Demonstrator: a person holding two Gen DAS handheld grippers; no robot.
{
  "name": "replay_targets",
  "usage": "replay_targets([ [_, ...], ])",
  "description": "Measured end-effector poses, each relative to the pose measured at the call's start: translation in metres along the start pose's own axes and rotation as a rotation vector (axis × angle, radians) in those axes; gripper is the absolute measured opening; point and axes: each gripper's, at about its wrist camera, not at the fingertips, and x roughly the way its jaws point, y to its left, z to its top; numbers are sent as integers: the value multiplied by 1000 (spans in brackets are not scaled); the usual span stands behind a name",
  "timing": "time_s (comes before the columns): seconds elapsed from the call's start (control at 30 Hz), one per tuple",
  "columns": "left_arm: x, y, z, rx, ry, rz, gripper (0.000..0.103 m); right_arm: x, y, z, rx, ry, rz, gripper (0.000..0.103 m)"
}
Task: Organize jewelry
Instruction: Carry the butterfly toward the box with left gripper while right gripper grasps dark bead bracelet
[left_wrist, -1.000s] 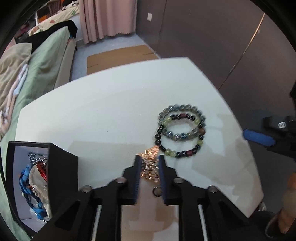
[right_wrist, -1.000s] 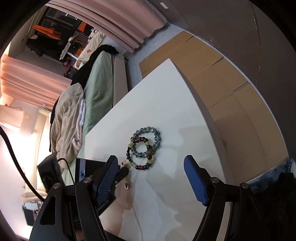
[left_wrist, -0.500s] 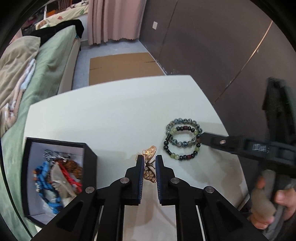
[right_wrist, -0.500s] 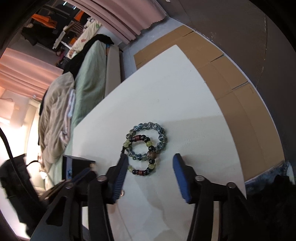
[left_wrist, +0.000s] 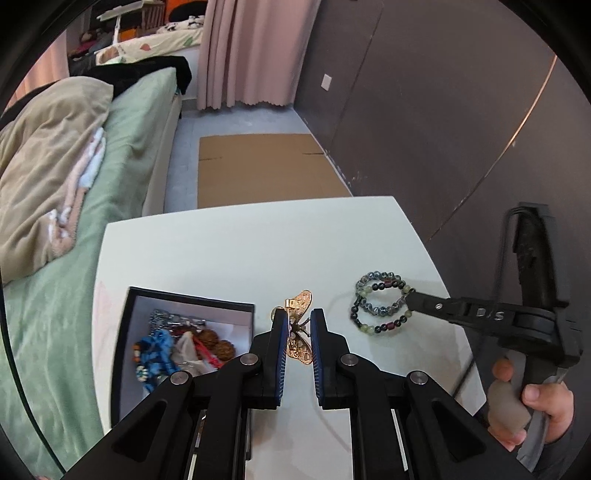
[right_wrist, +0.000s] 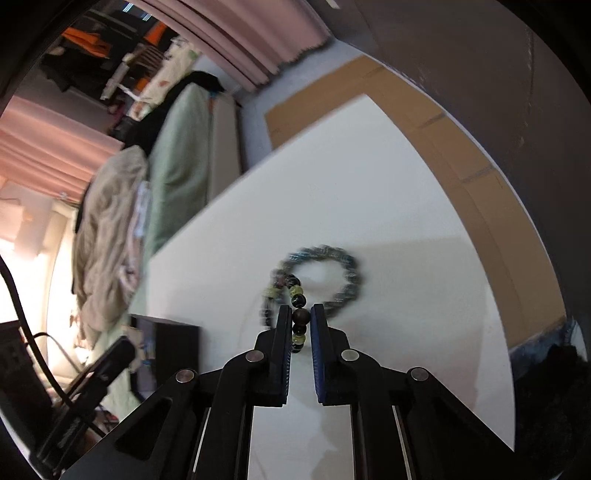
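Note:
My left gripper (left_wrist: 297, 320) is shut on a gold butterfly brooch (left_wrist: 300, 332) and holds it above the white table, just right of the black jewelry box (left_wrist: 122, 332). The box holds several pieces, among them a blue beaded one (left_wrist: 155, 350). Beaded bracelets (left_wrist: 380, 308) lie stacked on the table at the right. My right gripper (right_wrist: 300, 317) is shut on the dark-and-yellow beaded bracelet (right_wrist: 299, 317); a grey-blue bracelet (right_wrist: 332, 273) lies just beyond it. In the left wrist view the right gripper (left_wrist: 412, 297) touches the bracelets' right side.
The white table (left_wrist: 240, 251) ends close to the right of the bracelets. A bed with green sheet (left_wrist: 140, 122) stands left of it. Cardboard (left_wrist: 258, 170) lies on the floor beyond, by a dark wall.
My left gripper has lifted the brooch off the table and drawn back, toward the box. My right gripper has moved in and closed on the bracelet.

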Motion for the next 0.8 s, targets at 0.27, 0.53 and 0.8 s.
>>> replay_targets([
  [0.27,-23,26,-2,-23,-31,-4,13,-27,40,-11,-60,-90,94,12],
  [0.53,-33,60,-16,-70,-28,-7,13,-34,90,-21,-129,-126,180,12],
  [0.8,-35,94,-35,-134,23,-12,13,-23,142,-38,-226,-117,221,11],
])
